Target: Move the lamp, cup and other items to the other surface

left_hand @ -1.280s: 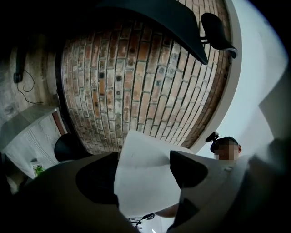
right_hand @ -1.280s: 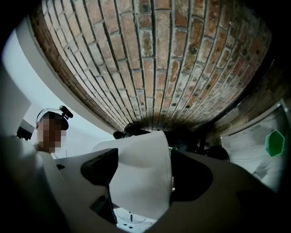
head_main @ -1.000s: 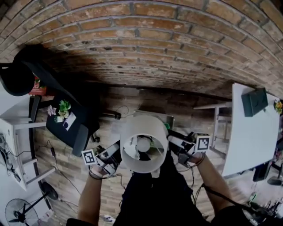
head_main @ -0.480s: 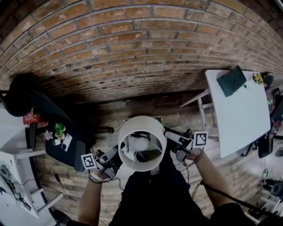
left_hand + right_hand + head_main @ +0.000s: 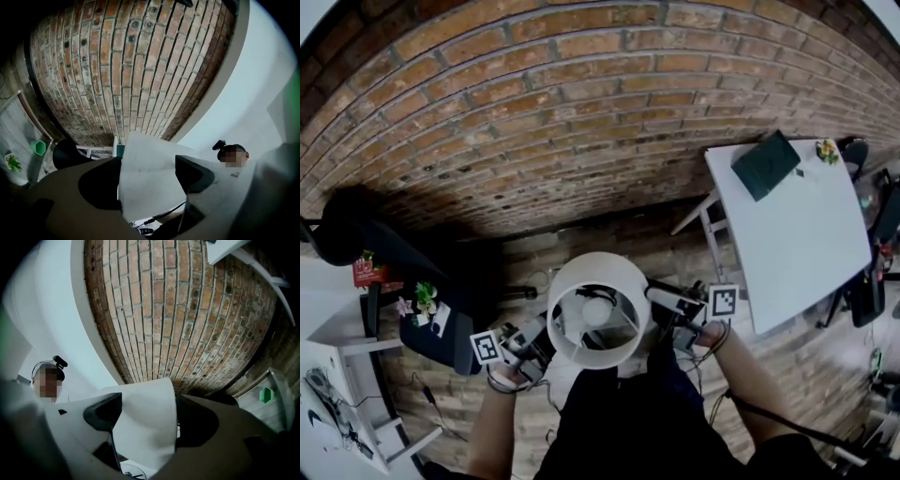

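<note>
Lamp (image 5: 598, 311) up between both tongs, at chest height. Shade mouth faces up, long axis upright. Left tongs (image 5: 542, 339) nipped on the shade wall on their side, right tongs (image 5: 664, 305) likewise opposite. Shade judged light, thin and easily dented, so pinch gently near the wire frame. White surface (image 5: 797, 234) well apart, beyond right tongs.

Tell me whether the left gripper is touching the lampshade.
Touching. The left gripper view shows the left gripper closed on the white lampshade: both dark jaws press against its wall, with no gap on either side.
</note>
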